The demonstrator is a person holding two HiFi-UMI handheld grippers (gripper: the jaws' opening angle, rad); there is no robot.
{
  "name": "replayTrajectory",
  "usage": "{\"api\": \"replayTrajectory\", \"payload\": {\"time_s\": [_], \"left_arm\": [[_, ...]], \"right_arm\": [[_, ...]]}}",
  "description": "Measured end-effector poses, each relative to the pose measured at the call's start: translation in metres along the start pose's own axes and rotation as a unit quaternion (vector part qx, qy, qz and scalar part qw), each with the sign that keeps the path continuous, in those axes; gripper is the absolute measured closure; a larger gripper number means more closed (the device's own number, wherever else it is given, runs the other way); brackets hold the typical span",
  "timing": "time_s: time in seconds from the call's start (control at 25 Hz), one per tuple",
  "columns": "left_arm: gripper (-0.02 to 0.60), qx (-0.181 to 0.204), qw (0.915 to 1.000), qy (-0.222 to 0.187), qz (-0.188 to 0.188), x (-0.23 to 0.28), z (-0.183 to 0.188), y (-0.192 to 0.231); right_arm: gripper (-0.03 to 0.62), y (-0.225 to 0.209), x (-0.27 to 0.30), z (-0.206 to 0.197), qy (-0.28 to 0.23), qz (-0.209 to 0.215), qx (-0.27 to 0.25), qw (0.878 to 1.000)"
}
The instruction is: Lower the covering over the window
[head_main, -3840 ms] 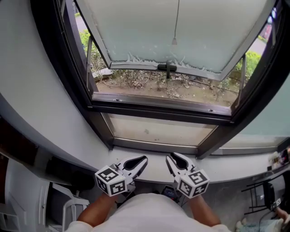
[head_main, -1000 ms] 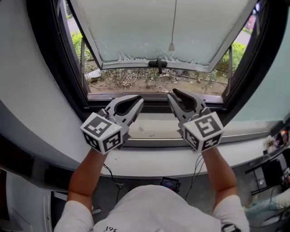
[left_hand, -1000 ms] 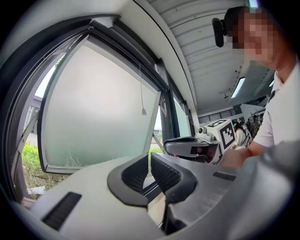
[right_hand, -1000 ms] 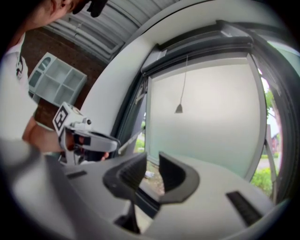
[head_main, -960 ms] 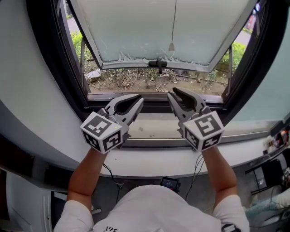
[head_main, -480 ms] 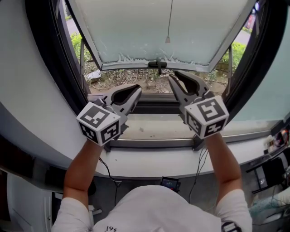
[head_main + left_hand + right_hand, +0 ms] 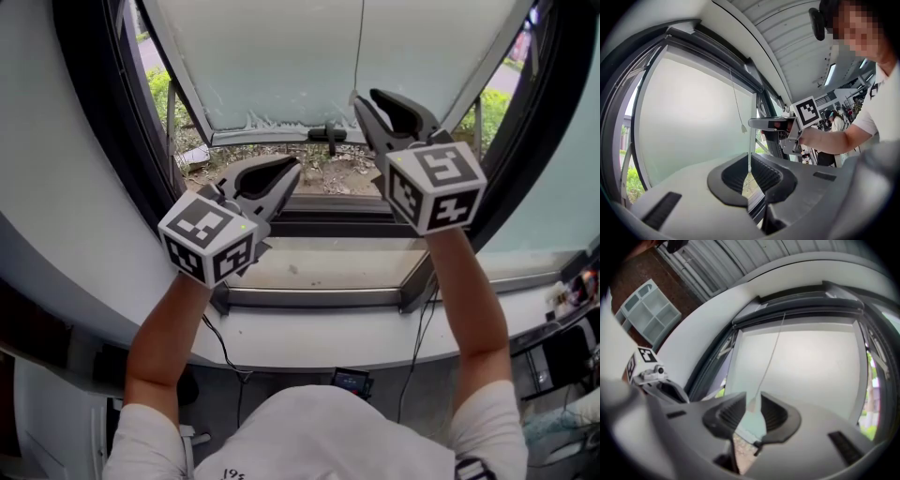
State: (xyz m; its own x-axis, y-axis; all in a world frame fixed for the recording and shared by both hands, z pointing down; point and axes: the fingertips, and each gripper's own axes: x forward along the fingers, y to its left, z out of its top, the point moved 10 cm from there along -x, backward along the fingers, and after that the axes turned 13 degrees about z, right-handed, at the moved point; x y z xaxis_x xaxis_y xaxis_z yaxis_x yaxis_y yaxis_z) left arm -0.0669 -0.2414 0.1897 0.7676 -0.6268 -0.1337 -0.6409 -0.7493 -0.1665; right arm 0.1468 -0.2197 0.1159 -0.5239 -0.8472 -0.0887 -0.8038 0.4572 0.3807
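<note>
A thin pull cord [image 7: 361,47] hangs in front of the frosted window pane [image 7: 281,56]. Its small pendant [image 7: 753,403] sits between the pads of my right gripper [image 7: 368,99], which is raised to the cord's lower end. Those jaws have just been opening a little and stand open, and the pads do not press the pendant. My left gripper [image 7: 291,173] is lower and to the left, shut and empty, with only a slit between its pads [image 7: 761,173]. From the left gripper view the pendant [image 7: 744,128] hangs beside the right gripper [image 7: 768,123]. The covering itself is not in view.
A dark window frame [image 7: 122,141] surrounds the pane, with a black handle [image 7: 326,134] at the pane's lower edge. Below is a white sill [image 7: 319,337]. Ground and shrubs [image 7: 169,89] show outside. A white cubby shelf [image 7: 651,310] stands behind, and people [image 7: 836,124] are far back.
Both grippers have risen. The right one climbed much further, from sill height up to the cord's pendant, which now sits between its jaws. The left rose only slightly and stays shut.
</note>
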Motion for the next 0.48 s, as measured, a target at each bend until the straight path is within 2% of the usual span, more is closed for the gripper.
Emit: {"api": "replayTrajectory", "payload": {"time_s": [0.32,0.48], "left_arm": [[0.557,0.022,0.9997,-0.005,-0.008,0.004,0.009,-0.001],[0.557,0.024,0.9997,-0.003,-0.006,0.003,0.008,0.002]], "right_arm": [[0.496,-0.02,0.038,0.006,0.018,-0.001,0.021,1.0],[0.497,-0.034,0.064,0.006,0.043,-0.001,0.037,0.998]]}}
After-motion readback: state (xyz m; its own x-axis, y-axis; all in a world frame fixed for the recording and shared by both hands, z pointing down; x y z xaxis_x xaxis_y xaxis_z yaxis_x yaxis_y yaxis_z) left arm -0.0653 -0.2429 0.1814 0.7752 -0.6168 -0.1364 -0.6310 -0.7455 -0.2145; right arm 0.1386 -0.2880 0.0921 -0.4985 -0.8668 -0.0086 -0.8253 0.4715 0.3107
